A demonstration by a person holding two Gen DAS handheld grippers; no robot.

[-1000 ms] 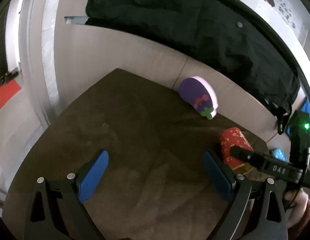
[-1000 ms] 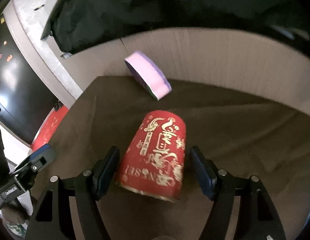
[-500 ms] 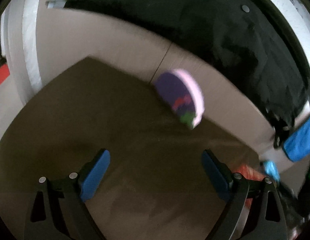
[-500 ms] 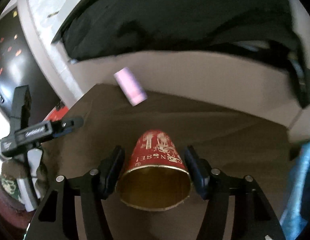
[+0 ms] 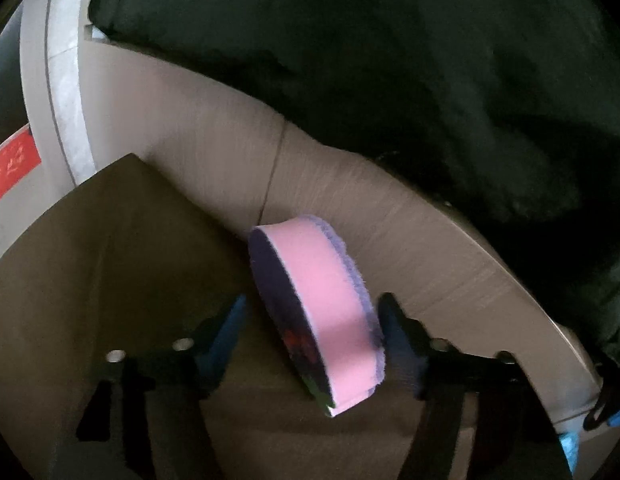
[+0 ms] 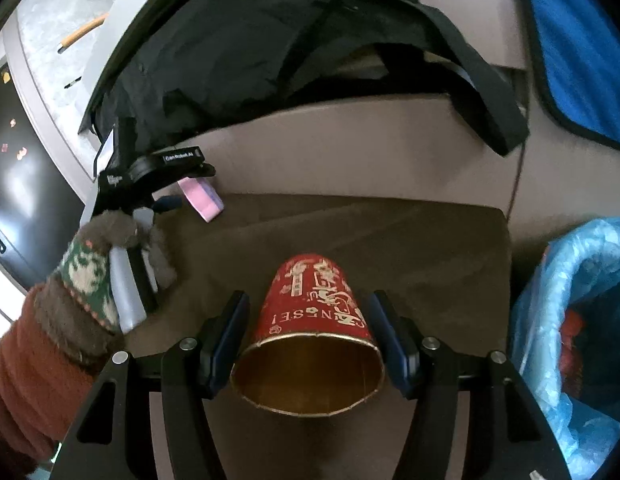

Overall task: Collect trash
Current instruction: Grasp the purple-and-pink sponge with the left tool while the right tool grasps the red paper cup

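Note:
A pink and purple sponge (image 5: 322,312) stands on edge on the brown table (image 5: 110,260), leaning near the beige sofa front. My left gripper (image 5: 310,320) is around it, fingers closing in on both sides with a small gap on the left. The sponge also shows in the right wrist view (image 6: 202,196), beside the left gripper (image 6: 170,200). My right gripper (image 6: 306,328) is shut on a red paper cup (image 6: 314,320) with gold print, its open mouth towards the camera, lifted above the table (image 6: 430,248).
A bin lined with a blue plastic bag (image 6: 578,320) stands to the right of the table. A black garment (image 5: 390,80) lies over the sofa behind. A blue cloth (image 6: 570,40) hangs at upper right. A red panel (image 5: 10,168) is at far left.
My left gripper moved forward to the sponge and narrowed around it. My right gripper closed on the red cup, lifted it and swung right, bringing the blue bag into view.

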